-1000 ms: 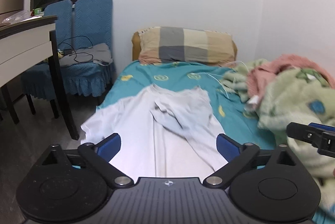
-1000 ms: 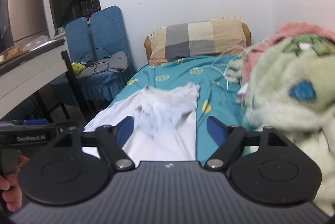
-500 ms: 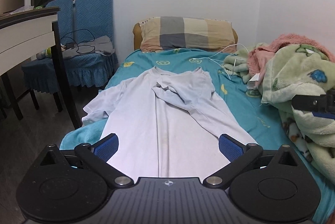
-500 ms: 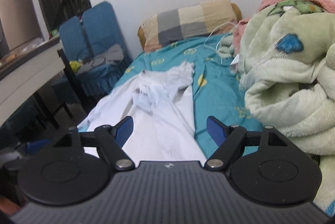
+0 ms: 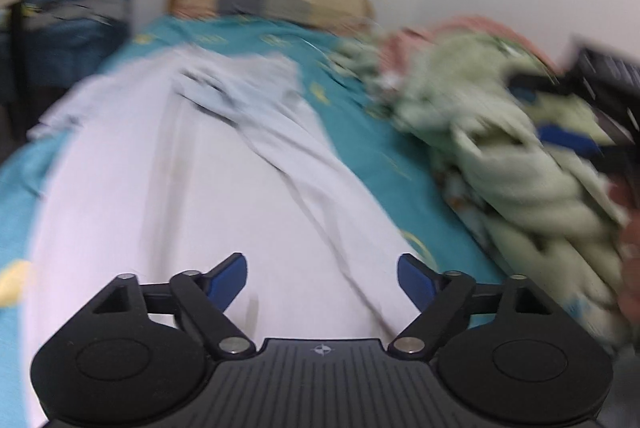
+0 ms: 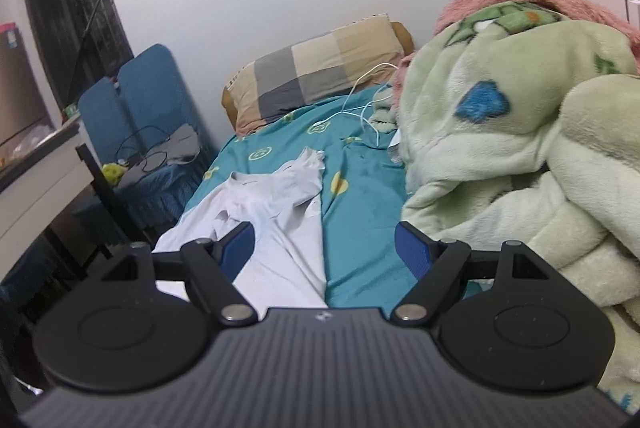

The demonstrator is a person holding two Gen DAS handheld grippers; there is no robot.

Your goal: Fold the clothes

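Left gripper (image 5: 320, 278), jaws closing with nothing pinched yet: grab the pale lavender long-sleeved cotton shirt's (image 5: 168, 196) hem, frame bottom. Right gripper (image 6: 324, 248) stays apart, empty.

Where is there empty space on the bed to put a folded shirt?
A bare strip of teal sheet runs between the white shirt and the green blanket heap. There is more bare sheet between the shirt's collar and the checked pillow, though a white cable crosses it. The blanket side is crowded.
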